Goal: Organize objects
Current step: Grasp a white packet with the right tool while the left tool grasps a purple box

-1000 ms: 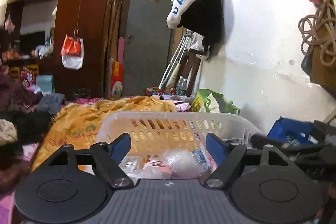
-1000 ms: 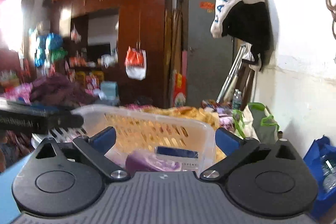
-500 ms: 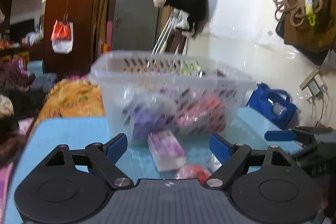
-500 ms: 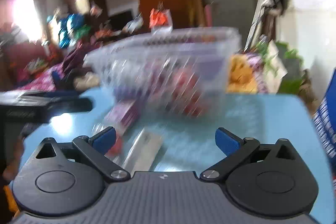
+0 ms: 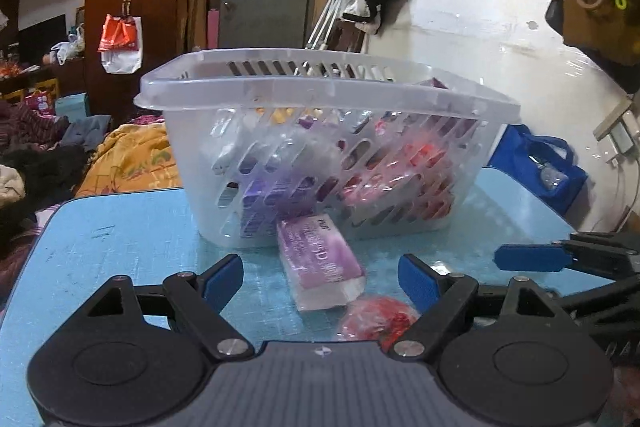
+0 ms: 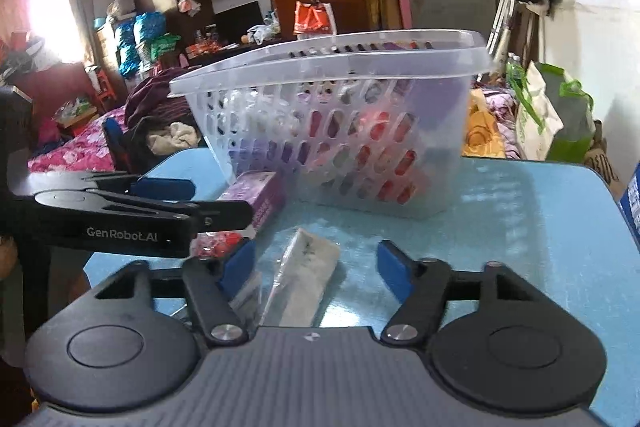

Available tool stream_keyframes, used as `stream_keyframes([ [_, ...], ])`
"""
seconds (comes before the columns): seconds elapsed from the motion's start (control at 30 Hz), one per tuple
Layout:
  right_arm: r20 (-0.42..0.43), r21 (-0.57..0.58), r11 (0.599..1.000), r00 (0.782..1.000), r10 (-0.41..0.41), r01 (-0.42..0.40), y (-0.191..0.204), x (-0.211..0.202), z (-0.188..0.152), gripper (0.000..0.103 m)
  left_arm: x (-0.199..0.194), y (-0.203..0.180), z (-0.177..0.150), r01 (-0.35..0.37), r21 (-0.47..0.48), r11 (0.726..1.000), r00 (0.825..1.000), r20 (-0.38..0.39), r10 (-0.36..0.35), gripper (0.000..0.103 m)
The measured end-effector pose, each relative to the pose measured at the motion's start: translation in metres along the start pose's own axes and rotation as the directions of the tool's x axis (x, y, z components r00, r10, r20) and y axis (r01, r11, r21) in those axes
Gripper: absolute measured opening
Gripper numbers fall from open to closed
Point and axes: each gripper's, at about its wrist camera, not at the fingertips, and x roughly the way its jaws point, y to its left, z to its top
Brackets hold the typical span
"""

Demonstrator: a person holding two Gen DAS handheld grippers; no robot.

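Left wrist view shows the left gripper (image 5: 320, 277) wide open and empty over a purple pack (image 5: 320, 261) and red packet (image 5: 378, 319), which lie on the blue table (image 5: 120, 227) just before the clear basket (image 5: 320, 147). Right gripper (image 6: 316, 263) is closing around a clear flat pouch (image 6: 304, 279), its pads not yet touching it.

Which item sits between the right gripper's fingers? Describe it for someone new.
Start at the clear slotted basket on the blue table. In front of it, between the closing right gripper fingers, lies a pale clear-wrapped packet, unlike the purple box and red packet left of it.
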Motion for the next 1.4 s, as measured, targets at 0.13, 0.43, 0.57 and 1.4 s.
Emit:
stream_keyframes([
  [0.13,-0.024,0.010,1.000,0.999,0.028,-0.027,-0.001,0.003,-0.005,0.062,0.001,0.001,0.000,-0.002,-0.006,1.000,1.000,0.001,0.002,0.087],
  [0.43,-0.093,-0.047,0.998,0.995,0.027,-0.031,0.009,0.018,-0.008,0.045,0.013,0.000,0.000,0.000,-0.010,1.000,0.999,-0.048,0.000,0.079],
  [0.57,-0.089,-0.042,0.999,0.996,0.013,-0.017,0.005,0.017,-0.008,0.037,0.014,-0.002,0.001,0.002,-0.009,1.000,0.999,-0.040,-0.003,0.048],
  [1.4,0.126,-0.079,0.997,0.992,0.030,-0.020,0.005,-0.017,-0.008,0.036,-0.033,-0.001,-0.010,0.014,-0.010,1.000,0.975,0.222,-0.011,0.048],
])
